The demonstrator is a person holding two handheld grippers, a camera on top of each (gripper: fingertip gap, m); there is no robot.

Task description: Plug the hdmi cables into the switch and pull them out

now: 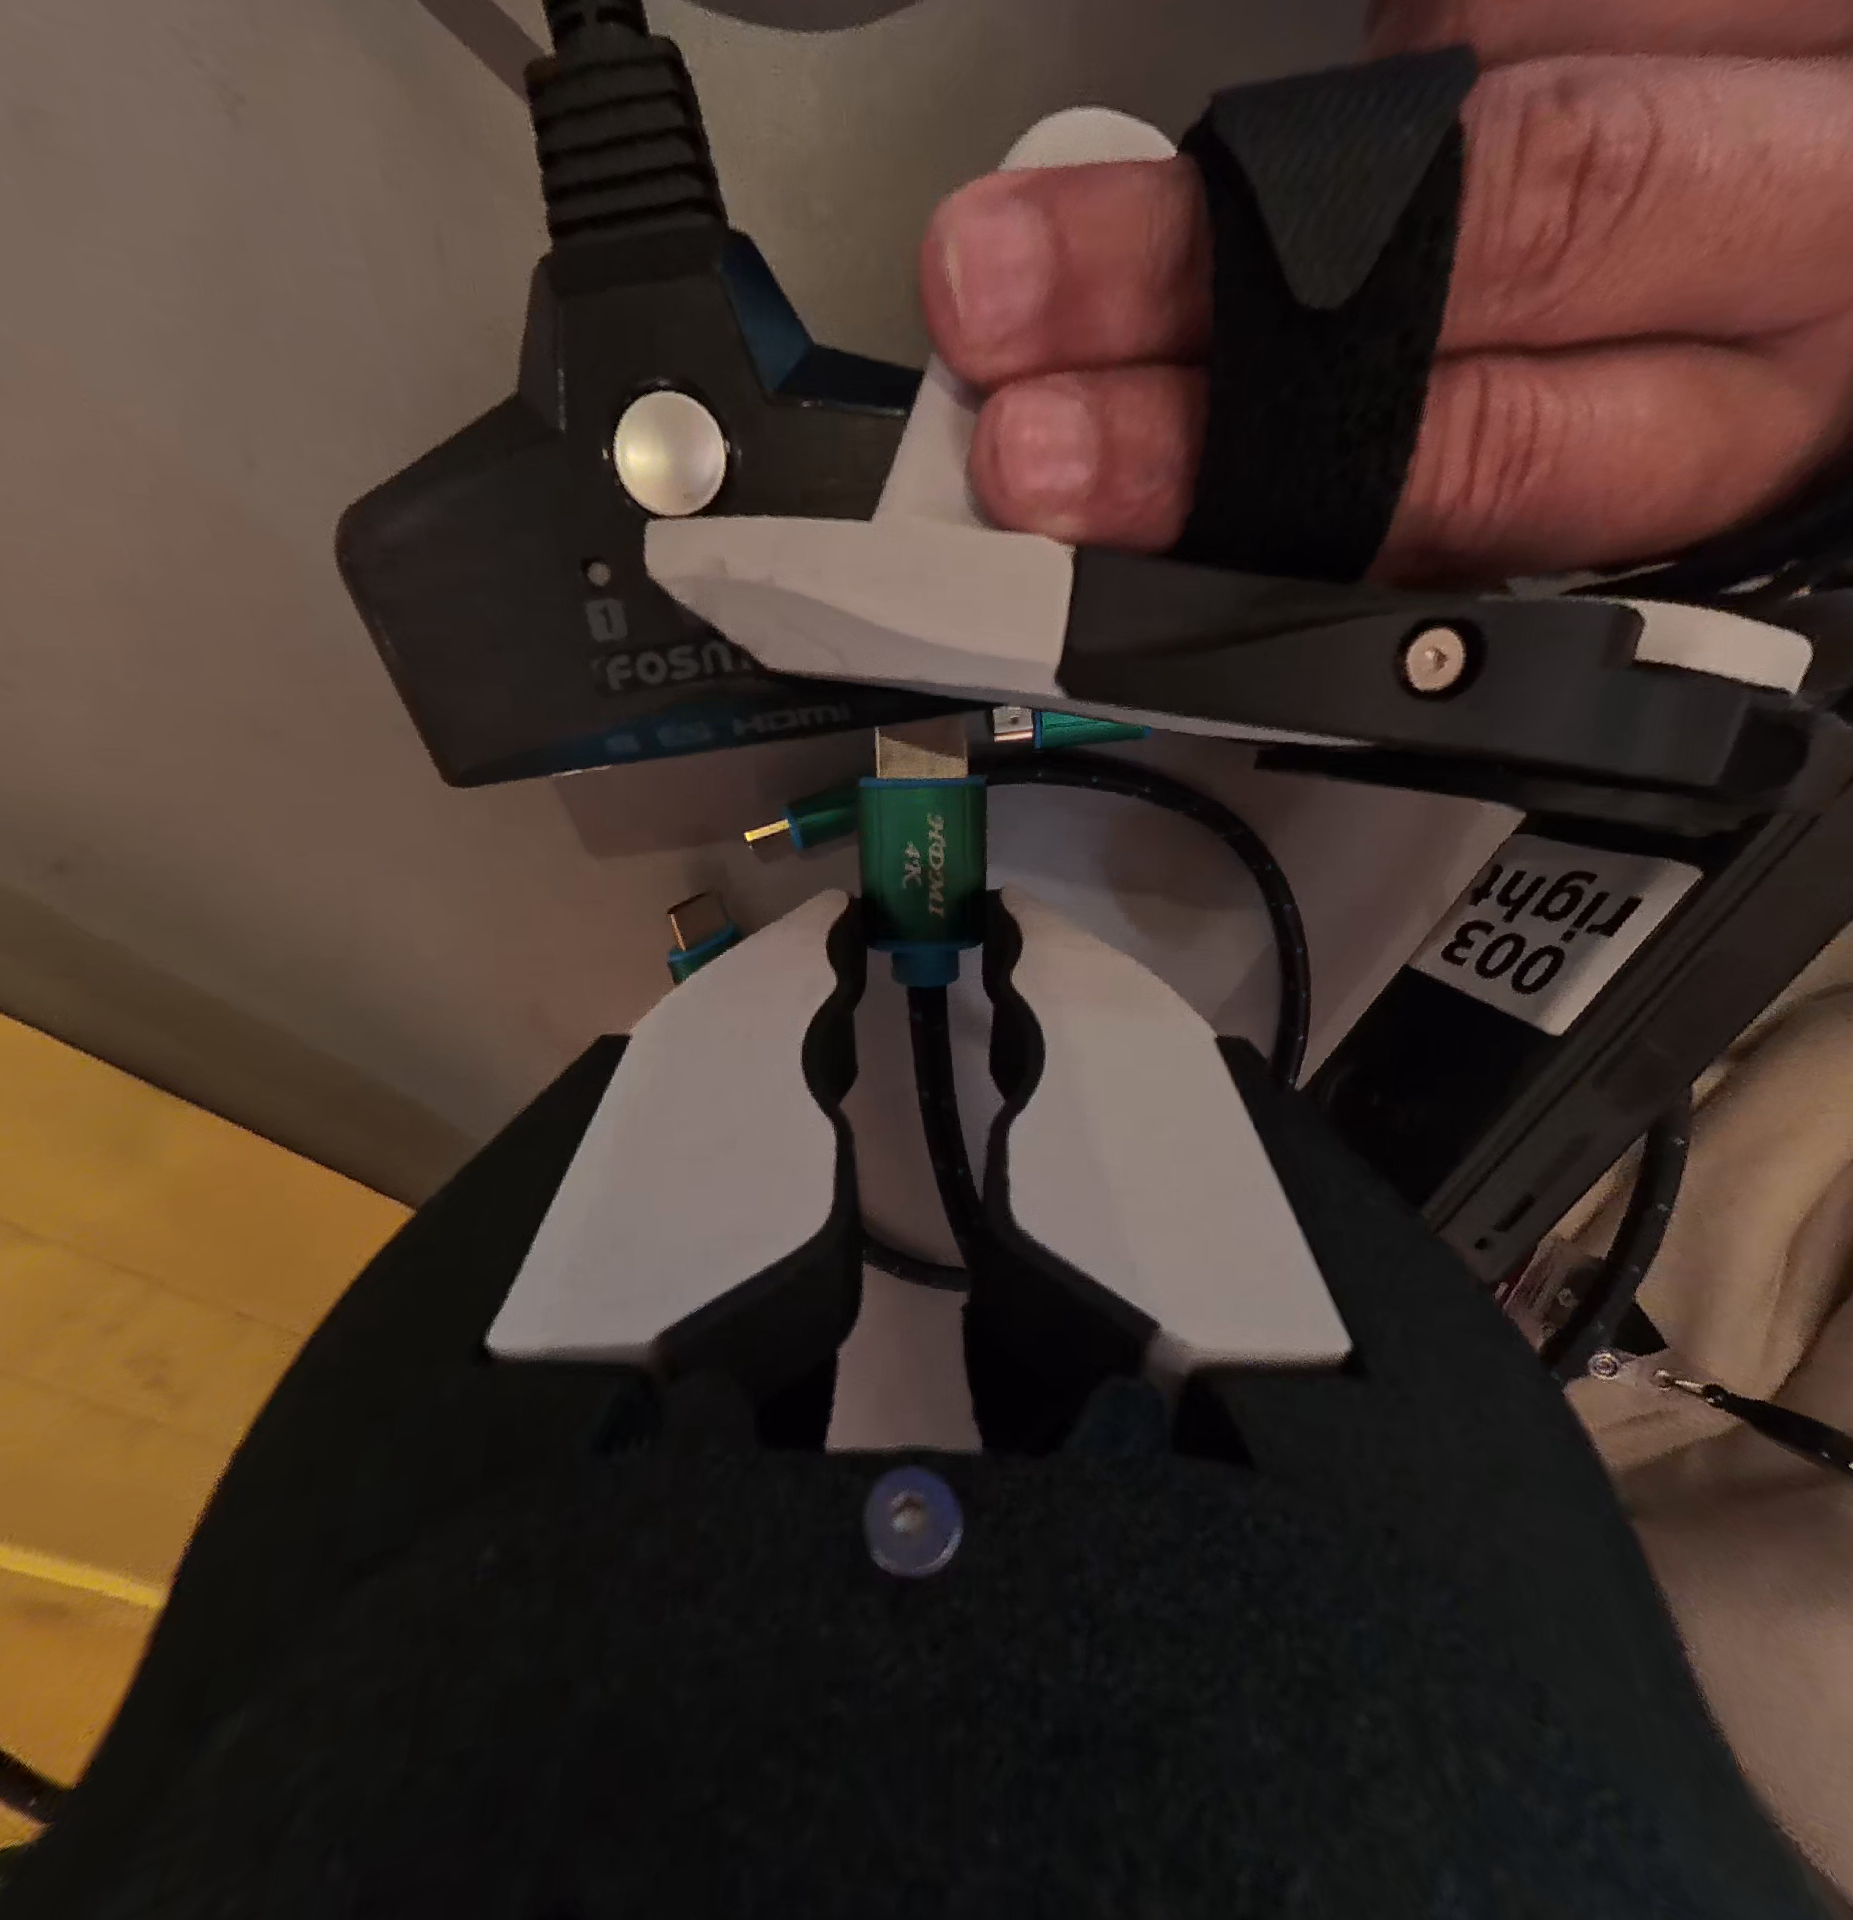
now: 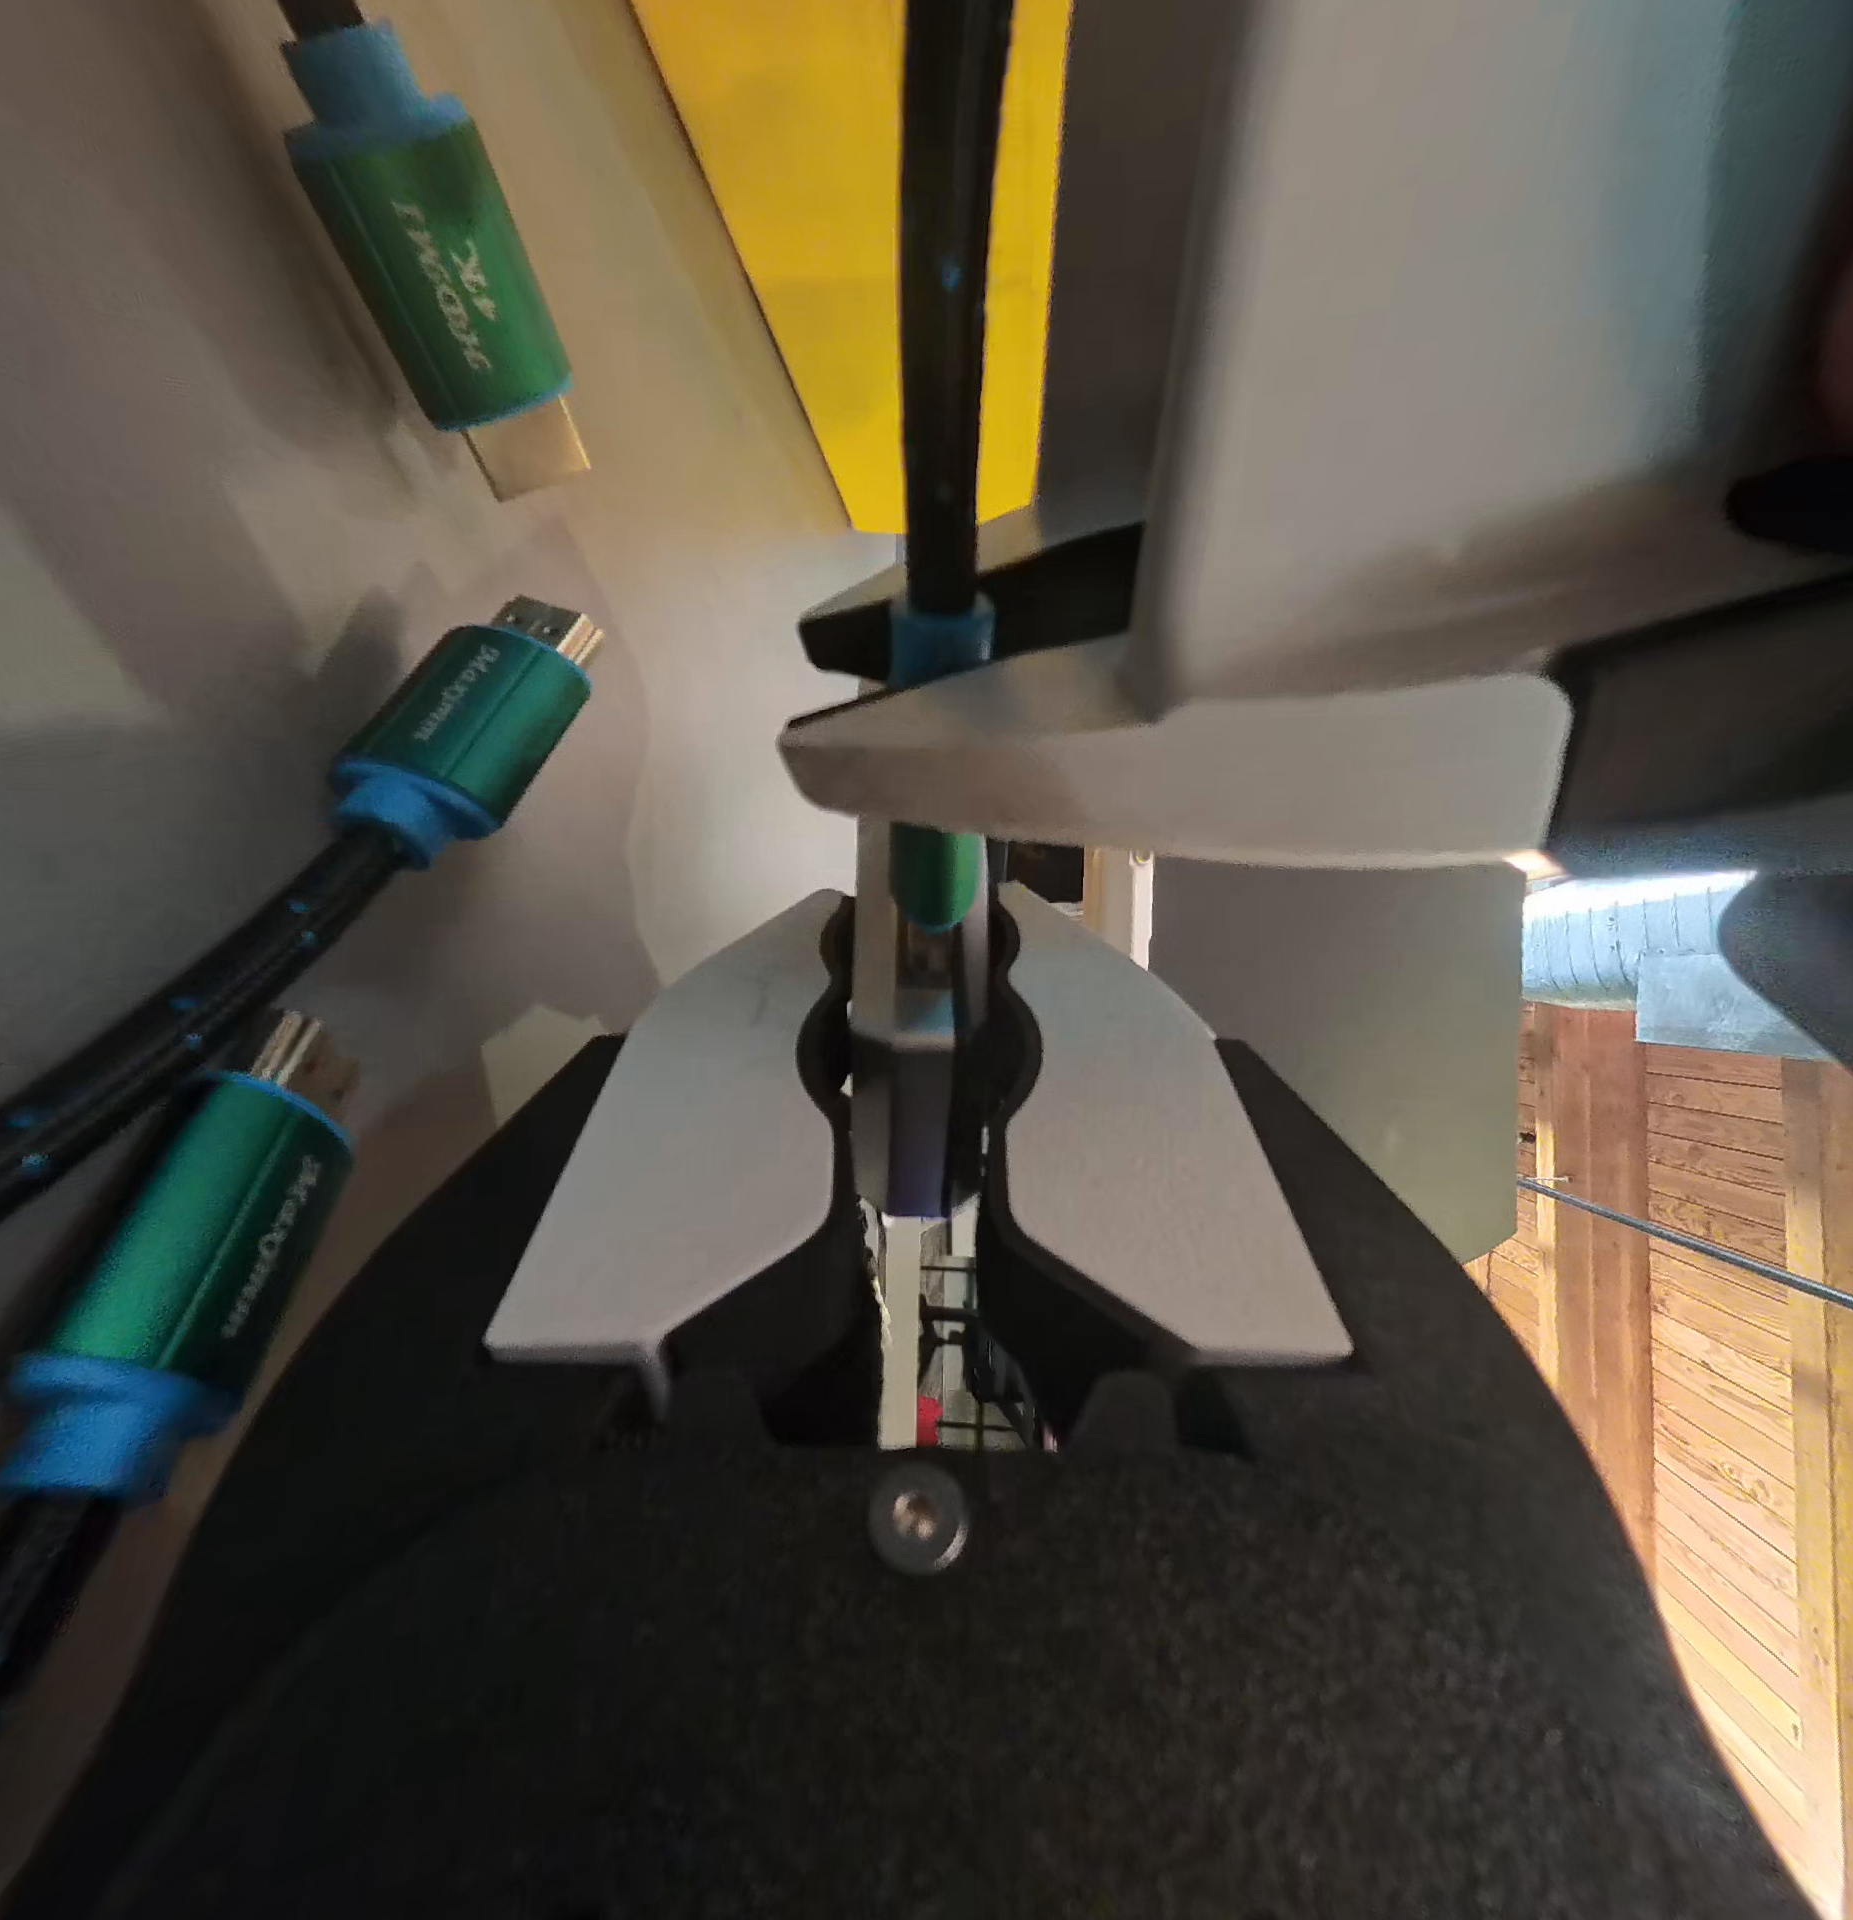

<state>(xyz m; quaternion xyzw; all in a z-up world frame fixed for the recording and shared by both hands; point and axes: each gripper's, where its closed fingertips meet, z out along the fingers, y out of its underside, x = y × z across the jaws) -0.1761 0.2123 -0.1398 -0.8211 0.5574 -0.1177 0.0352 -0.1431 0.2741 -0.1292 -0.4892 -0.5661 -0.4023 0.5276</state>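
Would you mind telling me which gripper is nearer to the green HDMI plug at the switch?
Left. The left gripper is shut on the green HDMI plug; the right gripper clamps the black switch just beyond the plug's metal tip.

Left hand-held gripper (image 1: 920, 914): jaws closed on the green HDMI plug (image 1: 920, 868), whose metal tip meets the edge of the black switch (image 1: 548, 582); the braided cable (image 1: 937, 1101) trails back between the fingers. Right hand-held gripper (image 1: 1265, 665): lies across the switch, with a hand (image 1: 1421, 301) strapped to it. Loose green plugs (image 1: 808, 821) rest on the white tabletop (image 1: 1130, 883) behind.
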